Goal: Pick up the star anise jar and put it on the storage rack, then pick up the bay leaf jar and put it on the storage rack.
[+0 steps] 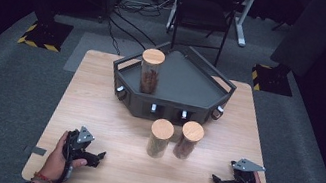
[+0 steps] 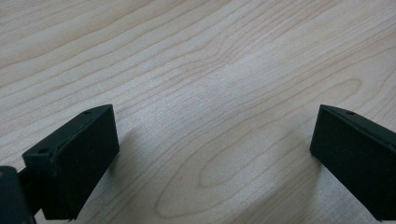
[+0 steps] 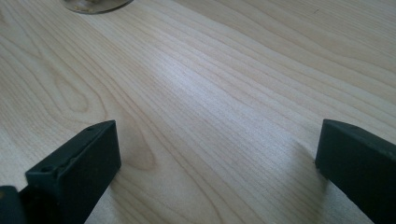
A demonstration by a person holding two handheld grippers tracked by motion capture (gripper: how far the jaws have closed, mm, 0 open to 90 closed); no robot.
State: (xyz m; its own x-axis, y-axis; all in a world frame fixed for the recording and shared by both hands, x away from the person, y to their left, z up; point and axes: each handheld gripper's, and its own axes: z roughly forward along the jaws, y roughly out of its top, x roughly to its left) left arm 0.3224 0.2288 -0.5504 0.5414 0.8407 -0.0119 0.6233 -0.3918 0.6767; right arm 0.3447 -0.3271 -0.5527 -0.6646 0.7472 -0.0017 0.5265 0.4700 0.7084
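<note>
Work in hand: two wooden-lidded jars stand on the table (image 1: 96,110) just in front of the grey tray (image 1: 188,83); a third jar (image 1: 150,71) already stands inside the tray at its left side. The job looks like loading the remaining jars into the tray.
Left jar (image 1: 160,138): upright, long axis vertical, in front of the tray's front wall, touching or nearly touching its neighbour.
Right jar (image 1: 188,139): upright, just right of the left jar, a little closer to the tray.
Key relation: both jars lie between the two grippers, ahead of them toward the tray; the right jar is nearer the right gripper, the left jar nearer the left.
Left gripper (image 1: 98,155): low at the table's near-left, well short of the tray, aimed inward; jaws spread wide, holding nothing.
Right gripper (image 1: 217,180): near-right, mirrored pose, aimed inward; jaws wide apart, empty. A glass base (image 3: 95,4) sits ahead of it, apparently one of the jars.
Likely next: a level, sideways approach to a jar's body.
</note>
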